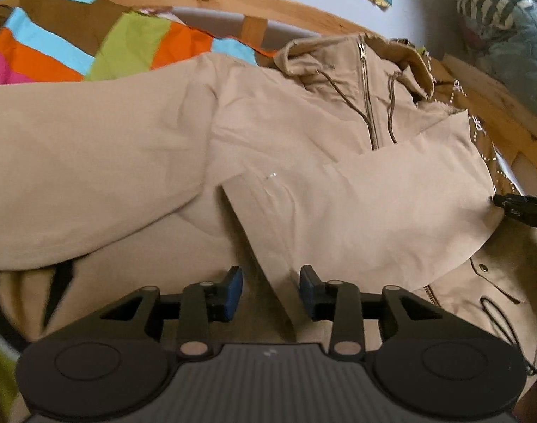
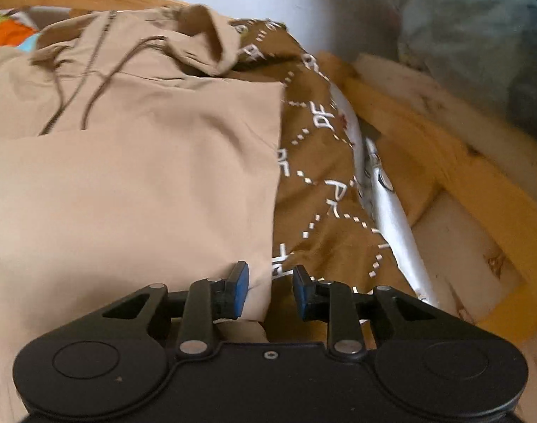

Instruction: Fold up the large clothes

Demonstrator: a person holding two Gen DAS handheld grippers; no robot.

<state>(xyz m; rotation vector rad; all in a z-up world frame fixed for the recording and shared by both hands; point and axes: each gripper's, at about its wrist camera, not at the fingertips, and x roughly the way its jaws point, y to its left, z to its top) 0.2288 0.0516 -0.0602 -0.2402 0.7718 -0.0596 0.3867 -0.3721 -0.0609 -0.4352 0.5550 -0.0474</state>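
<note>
A large beige hooded jacket [image 1: 286, 134] lies spread on a bed, zipper [image 1: 367, 105] and drawstrings facing up, hood at the far side. One sleeve [image 1: 374, 204] is folded across the chest; the other sleeve [image 1: 92, 176] stretches left. My left gripper [image 1: 271, 290] is open just above the folded sleeve's cuff, holding nothing. My right gripper [image 2: 270, 290] is open at the jacket's right edge [image 2: 264, 211], where its brown printed lining [image 2: 321, 194] shows. The right gripper's tip also shows in the left wrist view [image 1: 518, 206].
A multicoloured quilt [image 1: 92, 53] covers the bed at the far left. The wooden bed frame [image 1: 233, 0] curves along the back and right [image 2: 444, 162]. A white rail [image 2: 391, 208] runs beside the lining. Bundled bluish fabric [image 2: 480, 35] lies beyond the frame.
</note>
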